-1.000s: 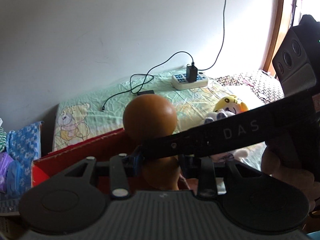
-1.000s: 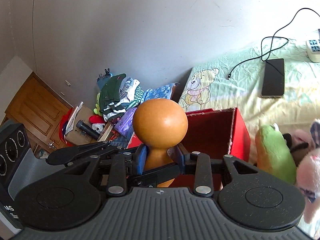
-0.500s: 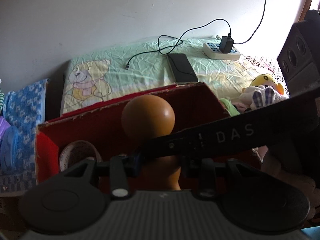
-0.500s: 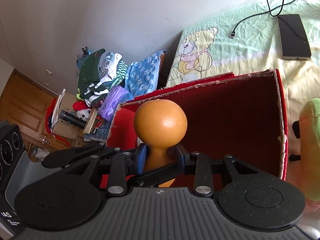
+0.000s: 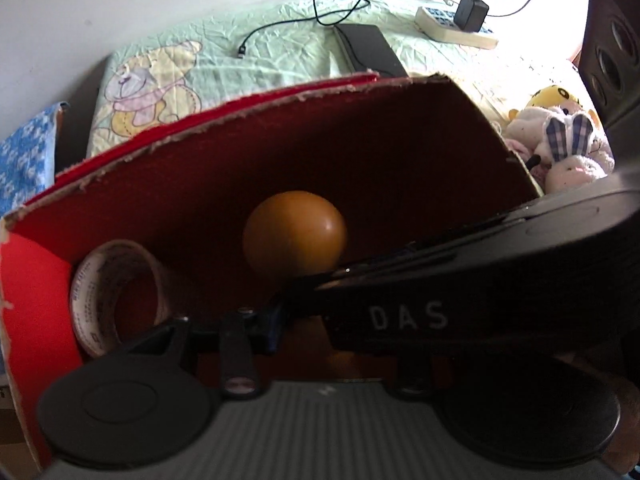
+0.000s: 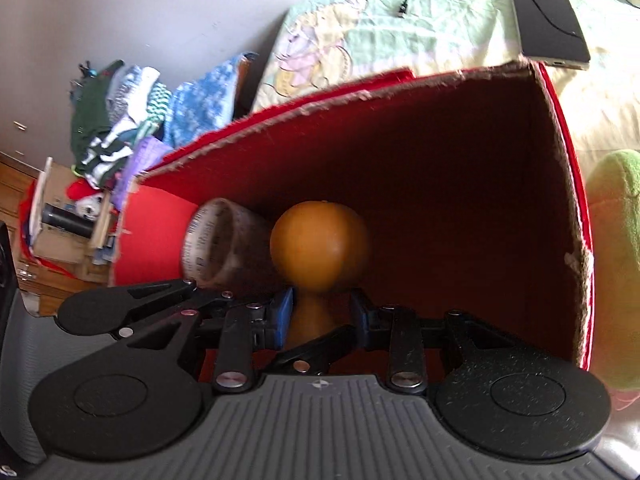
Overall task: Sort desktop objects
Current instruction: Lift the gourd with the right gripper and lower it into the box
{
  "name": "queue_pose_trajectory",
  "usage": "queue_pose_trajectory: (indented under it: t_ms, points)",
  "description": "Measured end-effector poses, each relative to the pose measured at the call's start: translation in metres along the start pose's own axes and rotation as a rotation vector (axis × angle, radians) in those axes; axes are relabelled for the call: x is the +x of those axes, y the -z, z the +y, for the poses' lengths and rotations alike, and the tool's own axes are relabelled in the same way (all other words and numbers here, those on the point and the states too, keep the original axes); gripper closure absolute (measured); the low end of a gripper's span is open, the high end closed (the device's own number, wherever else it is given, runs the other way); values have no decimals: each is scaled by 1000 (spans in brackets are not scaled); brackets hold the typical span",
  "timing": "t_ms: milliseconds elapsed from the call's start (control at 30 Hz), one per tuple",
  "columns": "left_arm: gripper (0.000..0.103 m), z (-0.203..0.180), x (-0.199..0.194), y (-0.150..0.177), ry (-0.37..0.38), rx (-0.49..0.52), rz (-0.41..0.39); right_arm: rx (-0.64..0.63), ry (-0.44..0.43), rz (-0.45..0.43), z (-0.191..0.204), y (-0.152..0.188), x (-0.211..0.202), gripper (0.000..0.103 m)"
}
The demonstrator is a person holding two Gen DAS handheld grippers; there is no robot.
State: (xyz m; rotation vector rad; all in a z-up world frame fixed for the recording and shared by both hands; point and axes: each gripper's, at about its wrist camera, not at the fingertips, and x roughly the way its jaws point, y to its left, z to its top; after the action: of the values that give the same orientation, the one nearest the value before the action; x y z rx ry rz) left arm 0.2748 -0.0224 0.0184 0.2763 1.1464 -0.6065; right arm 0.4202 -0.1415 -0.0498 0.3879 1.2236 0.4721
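The right gripper point(image 6: 320, 318) reaches down into the red box point(image 6: 460, 184), its blue-padded fingers point(image 6: 285, 312) set either side of the narrow stem of the brown wooden knob point(image 6: 319, 245); the left pad lies against the stem while the right one shows a slight gap, so whether it clamps the piece or has let go cannot be told. The left gripper point(image 5: 316, 316) sits just beside it at the same spot, but the right gripper's black body, lettered DAS, crosses in front of its fingers and hides one side, so its state cannot be told either. From the left wrist view the knob point(image 5: 294, 233) shows its round head low inside the box point(image 5: 360, 152), in front of the dark back wall. Just to the knob's left, a roll of tape point(image 6: 218, 246) lies on its side in the box's corner. Beyond the box's frayed rim, a pale green bedsheet point(image 5: 280, 48) printed with a bear carries a dark phone point(image 6: 548, 16), a loose black cable point(image 5: 288, 28) and a white power strip point(image 5: 452, 28). Plush toys point(image 5: 560, 144) lie to the right of the box, and a pile of clothes point(image 6: 120, 120) sits against the wall to the left.
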Motion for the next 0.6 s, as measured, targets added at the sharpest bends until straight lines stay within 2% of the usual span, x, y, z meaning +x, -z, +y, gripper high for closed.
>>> queue_pose_trajectory:
  t_ms: [333, 600]
  points:
    - [68, 11, 19, -2, -21, -33, 96, 70, -7, 47, -3, -4, 17, 70]
    - [68, 26, 12, 6, 24, -132, 61, 164, -16, 25, -19, -3, 12, 69]
